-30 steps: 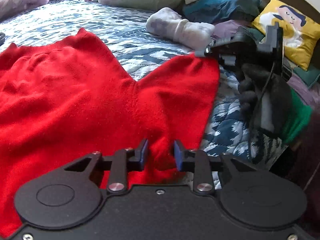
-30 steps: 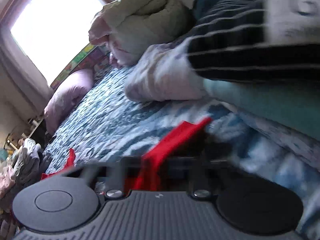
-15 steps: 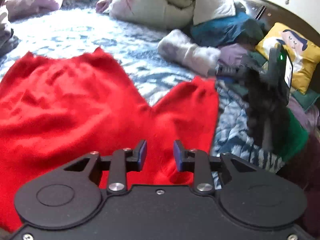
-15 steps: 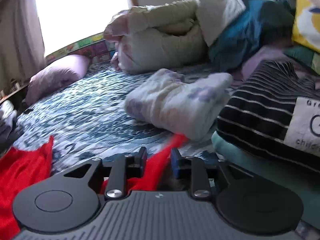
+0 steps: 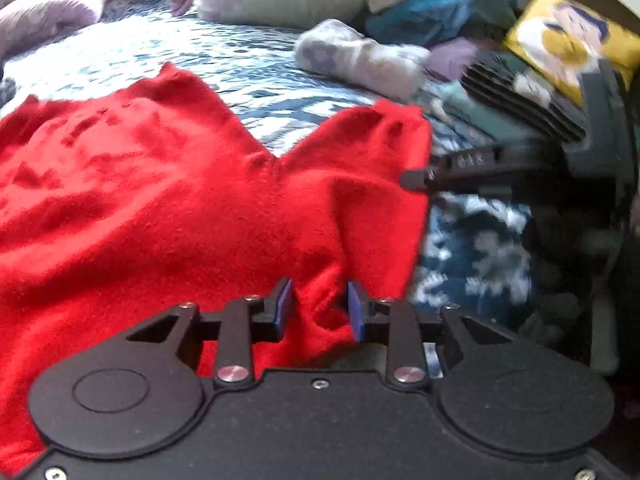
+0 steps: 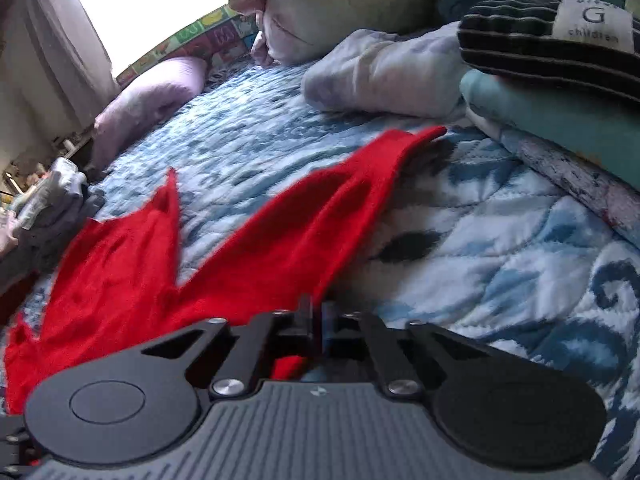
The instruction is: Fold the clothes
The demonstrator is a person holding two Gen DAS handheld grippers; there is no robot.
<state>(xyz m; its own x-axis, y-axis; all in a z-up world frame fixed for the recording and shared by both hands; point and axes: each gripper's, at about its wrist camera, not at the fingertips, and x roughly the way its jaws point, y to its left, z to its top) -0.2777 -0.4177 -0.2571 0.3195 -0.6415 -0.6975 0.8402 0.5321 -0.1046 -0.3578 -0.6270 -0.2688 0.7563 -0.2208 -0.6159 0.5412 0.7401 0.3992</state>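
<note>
**Q:** Where does the red garment point(image 5: 160, 200) lie?

**A:** Spread across a blue-and-white quilted bedspread point(image 5: 240, 56), two tapering sections pointing toward the far side of the bed with a V-shaped gap of quilt between them. The cloth is rumpled rather than flat.

**Q:** And the left tool point(image 5: 320, 304)?

**A:** Its blue-padded fingers point(image 5: 283, 306) stand apart, a fold of red fabric bunched up between them. Whether the pads actually press that fold cannot be told from the left wrist view.

**Q:** The right tool point(image 6: 318, 320)?

**A:** Pressed together on the edge of the red garment point(image 6: 280, 240); a strip of red shows behind the closed fingers in its own view. In the left wrist view the same tool point(image 5: 416, 178), blurred, reaches in from the right and meets the outer edge of the nearer section.

**Q:** What surrounds the scene?

**A:** A rolled pale floral bundle point(image 6: 380, 72) sits just past the red tips. Beside it, a black-and-white striped garment point(image 6: 552, 56) rests on a folded teal one point(image 6: 560, 116). A lilac pillow point(image 6: 148, 100) lies at the far end below a bright window point(image 6: 160, 0), and a yellow cushion point(image 5: 568, 40) sits at the right.
</note>
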